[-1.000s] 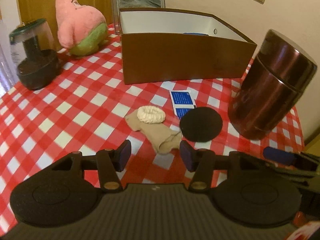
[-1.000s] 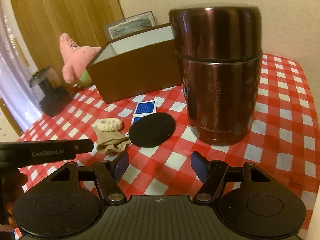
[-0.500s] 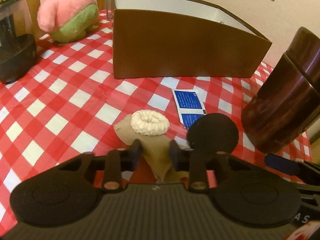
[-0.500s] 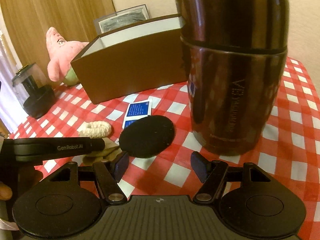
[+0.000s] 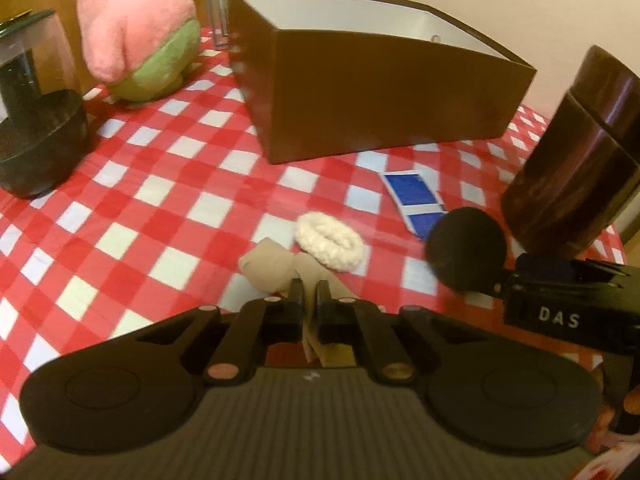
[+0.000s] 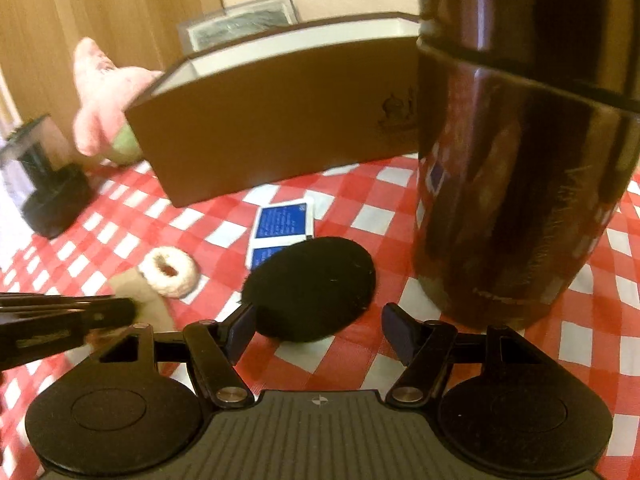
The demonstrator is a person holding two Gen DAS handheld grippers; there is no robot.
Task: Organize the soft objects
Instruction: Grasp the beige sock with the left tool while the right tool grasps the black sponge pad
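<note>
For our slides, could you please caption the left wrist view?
Left gripper pinches the beige sock beside the white scrunchie, before the brown box.

My left claw (image 5: 308, 300) nips thin, matt beige cloth (image 5: 266, 266). Beside it lies a nubbly cream knitted ring (image 5: 330, 242) and a matt black felt-like disc (image 6: 312, 288). On my right stands a glossy dark metal flask (image 6: 516, 168); far left, a fuzzy pink plush (image 5: 132, 28).

A home: red-checked tablecloth (image 5: 168, 184), pink plush toy (image 5: 136, 28), framed picture (image 6: 240, 24), wooden door (image 6: 100, 20) behind.
</note>
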